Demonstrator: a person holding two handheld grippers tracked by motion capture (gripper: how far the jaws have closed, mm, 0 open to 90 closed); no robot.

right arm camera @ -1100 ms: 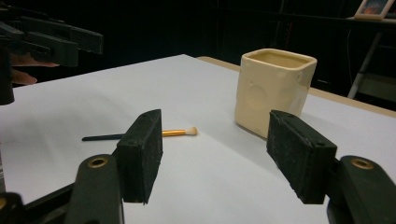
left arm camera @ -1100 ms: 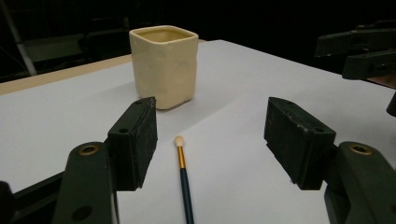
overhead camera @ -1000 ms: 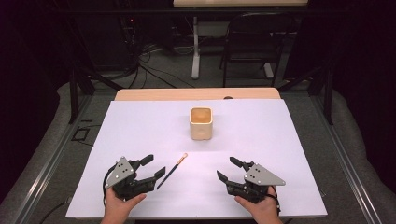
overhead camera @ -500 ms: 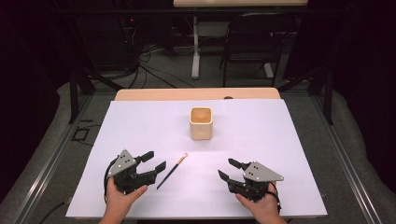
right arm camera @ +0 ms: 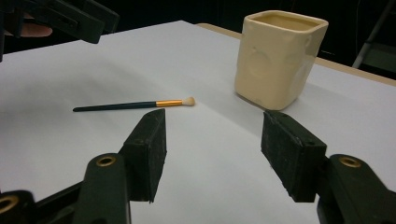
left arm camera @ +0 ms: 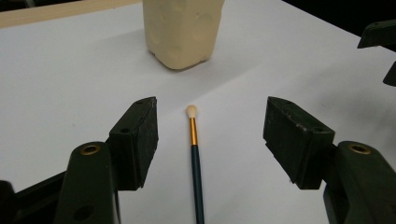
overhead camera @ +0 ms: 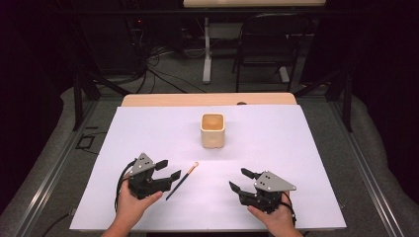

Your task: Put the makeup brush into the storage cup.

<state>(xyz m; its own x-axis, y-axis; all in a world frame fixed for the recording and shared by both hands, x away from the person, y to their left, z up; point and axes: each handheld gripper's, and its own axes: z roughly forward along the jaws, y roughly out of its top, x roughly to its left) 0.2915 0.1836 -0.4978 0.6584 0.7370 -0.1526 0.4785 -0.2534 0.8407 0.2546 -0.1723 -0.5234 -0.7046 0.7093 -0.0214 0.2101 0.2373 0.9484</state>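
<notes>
My left gripper [overhead camera: 169, 170] is the one doing the work here. Its two black jaws stand wide apart with nothing pressed between them. In the left gripper view, the thin little brush with a dark teal handle, a gold band and a pale fluffy tip [left arm camera: 194, 158] lies flat on the white table [overhead camera: 306, 148], right in the middle of the gap between my jaws. The jaws are on either side of it but do not touch it.

My right gripper [overhead camera: 241, 179] waits off to the side, well away from the brush. Its jaws have just been opening a bit more, and nothing is between them.

I think the brush will be very light and stiff, like a pencil. The handle looks smooth, so it could slip or roll. It lies so low on the table that my jaws must go down almost to the top of the table to catch it. I would take it on the dark handle, near the gold band, not on the soft tip, which could get squashed.

Farther out, past the fluffy tip, stands the cream square cup with round corners [overhead camera: 213, 130]. It is upright. I can see into it from above, and it looks empty.
</notes>
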